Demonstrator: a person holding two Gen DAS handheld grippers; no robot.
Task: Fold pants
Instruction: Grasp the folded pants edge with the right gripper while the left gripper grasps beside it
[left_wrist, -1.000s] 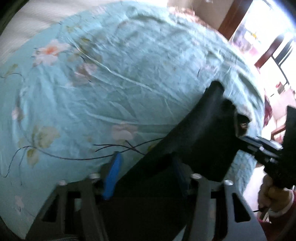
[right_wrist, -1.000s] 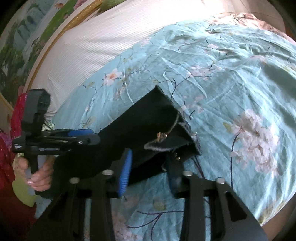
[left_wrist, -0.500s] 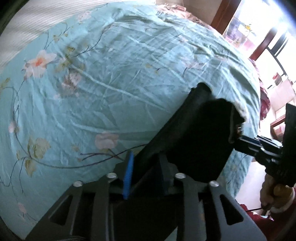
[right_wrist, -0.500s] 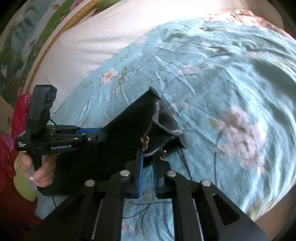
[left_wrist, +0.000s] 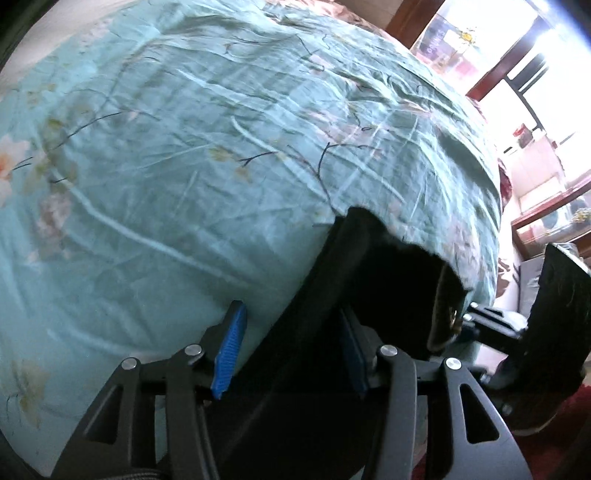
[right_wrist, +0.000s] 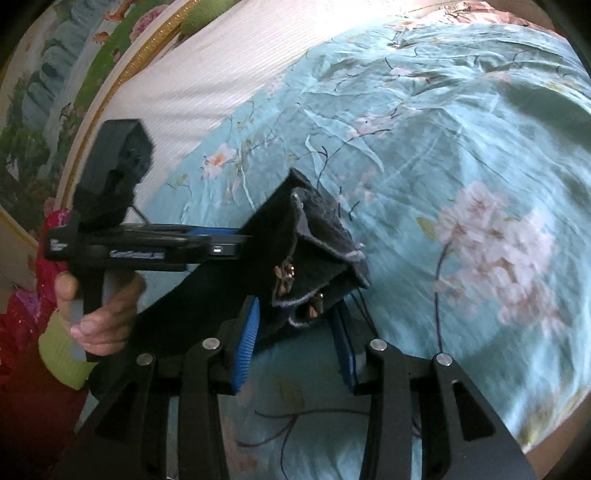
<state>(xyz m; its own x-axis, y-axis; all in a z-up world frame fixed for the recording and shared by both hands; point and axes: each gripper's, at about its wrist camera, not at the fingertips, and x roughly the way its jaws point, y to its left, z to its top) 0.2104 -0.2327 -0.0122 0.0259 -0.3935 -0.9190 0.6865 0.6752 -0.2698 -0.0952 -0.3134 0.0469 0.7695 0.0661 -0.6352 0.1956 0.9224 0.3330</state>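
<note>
Floral bedsheet (right_wrist: 461, 147) is filling both frames; we are laying the pants (right_wrist: 295, 251) lower centre. Both our left gripper (left_wrist: 291, 347) and right gripper (right_wrist: 295, 347) have just been opening, cloth loose between them. We should be withdrawing straight, avoiding snagging the fold.

Only one text shows: white letters on the side of the left gripper (right_wrist: 236, 242), seen from right wrist cam. It is blurred now; looks like a brand name starting w/ "Gen", the rest not readable. A small white mark at its rear end is also illegible. Left wrist cam: no readable text.
</note>
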